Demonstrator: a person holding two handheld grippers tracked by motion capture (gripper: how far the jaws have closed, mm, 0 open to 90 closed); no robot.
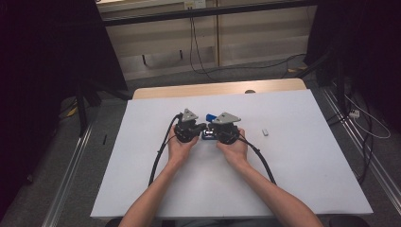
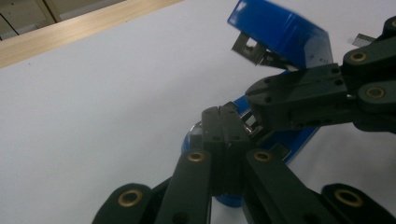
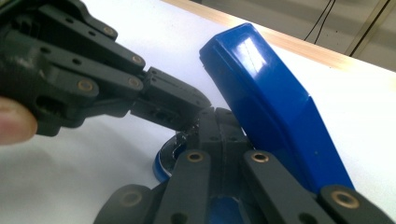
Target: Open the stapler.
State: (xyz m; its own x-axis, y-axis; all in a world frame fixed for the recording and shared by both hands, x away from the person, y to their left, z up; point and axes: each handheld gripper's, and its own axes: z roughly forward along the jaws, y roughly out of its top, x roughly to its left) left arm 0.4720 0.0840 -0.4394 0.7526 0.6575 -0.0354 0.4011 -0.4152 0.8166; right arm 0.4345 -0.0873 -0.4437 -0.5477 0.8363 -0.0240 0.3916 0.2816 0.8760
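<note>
A blue stapler (image 1: 209, 117) lies at the middle of the white table, its top arm (image 3: 266, 102) swung up and open over its base (image 2: 285, 140). My left gripper (image 2: 223, 112) is shut, jaw against jaw, with its tips at the metal channel of the base. My right gripper (image 3: 215, 114) is also shut and points into the same spot from the opposite side. The two sets of tips nearly touch each other, in the high view at left gripper (image 1: 204, 126) and right gripper (image 1: 211, 131). I cannot tell whether anything thin is pinched there.
A small white piece (image 1: 265, 133) lies on the white table sheet (image 1: 293, 179) to the right of my right hand. The wooden table edge (image 1: 217, 88) runs along the far side. Cables trail from both grippers toward the near edge.
</note>
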